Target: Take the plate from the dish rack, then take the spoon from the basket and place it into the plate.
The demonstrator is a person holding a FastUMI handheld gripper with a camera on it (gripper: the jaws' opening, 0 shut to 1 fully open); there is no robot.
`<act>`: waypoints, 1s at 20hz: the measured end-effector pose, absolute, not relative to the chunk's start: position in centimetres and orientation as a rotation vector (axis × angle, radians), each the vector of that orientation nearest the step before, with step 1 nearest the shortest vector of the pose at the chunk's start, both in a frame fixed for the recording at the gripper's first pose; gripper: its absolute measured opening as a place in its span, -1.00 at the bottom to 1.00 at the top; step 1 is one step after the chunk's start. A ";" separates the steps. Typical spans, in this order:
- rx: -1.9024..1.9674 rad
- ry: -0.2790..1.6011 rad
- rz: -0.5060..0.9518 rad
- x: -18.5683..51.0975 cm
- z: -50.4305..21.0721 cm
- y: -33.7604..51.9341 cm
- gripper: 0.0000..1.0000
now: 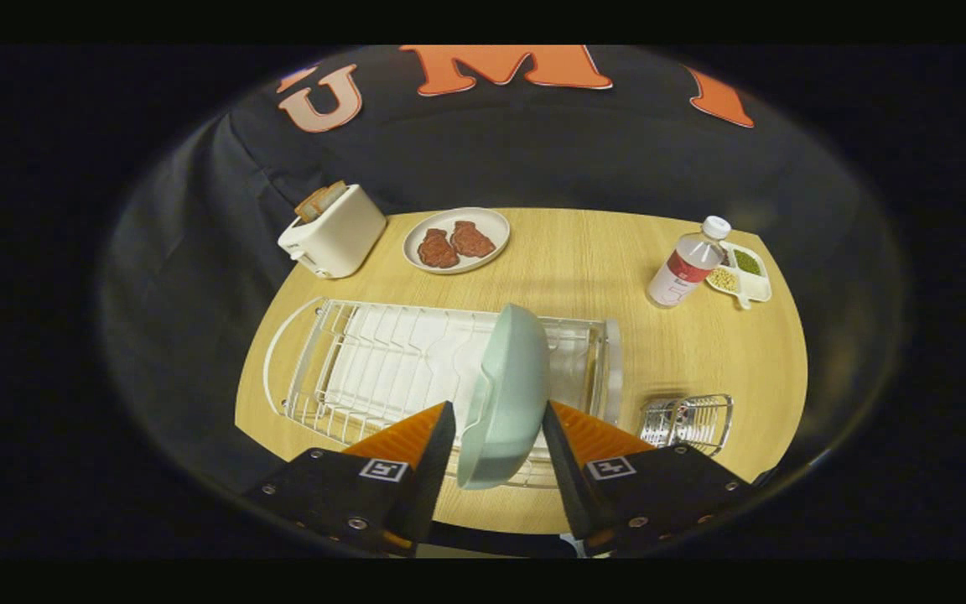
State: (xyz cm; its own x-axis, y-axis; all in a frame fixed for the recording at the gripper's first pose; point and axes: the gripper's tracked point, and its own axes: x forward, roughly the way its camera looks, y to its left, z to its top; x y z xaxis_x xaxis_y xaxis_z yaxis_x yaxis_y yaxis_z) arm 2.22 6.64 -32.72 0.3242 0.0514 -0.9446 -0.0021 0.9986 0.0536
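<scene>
Tongs [497, 424] grasping the pale green plate [506, 394] on edge between both fingers, over the white dish rack [382, 361]; wire basket [688, 419] just right.

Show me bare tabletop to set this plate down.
Gripper is shut on the plate. Bare wood lies between dish rack, meat plate and bottle, also beyond basket. Crowded by the toaster.

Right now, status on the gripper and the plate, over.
Gripper shut on pale green plate, held on edge above the dish rack. Wire basket sits right of the rack; spoon not made out. Nothing in the way.
</scene>
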 end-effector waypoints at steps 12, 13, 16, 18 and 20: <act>-0.194 1.312 -0.116 2.2 -34.0 5.8 -0.24; -0.197 1.314 -0.131 2.1 -33.8 5.6 -0.28; -0.207 1.296 -0.173 2.1 -33.0 5.1 -0.36; -0.228 1.271 -0.197 2.4 -32.2 4.6 -0.38; -0.246 1.239 -0.233 2.8 -31.4 3.9 -0.40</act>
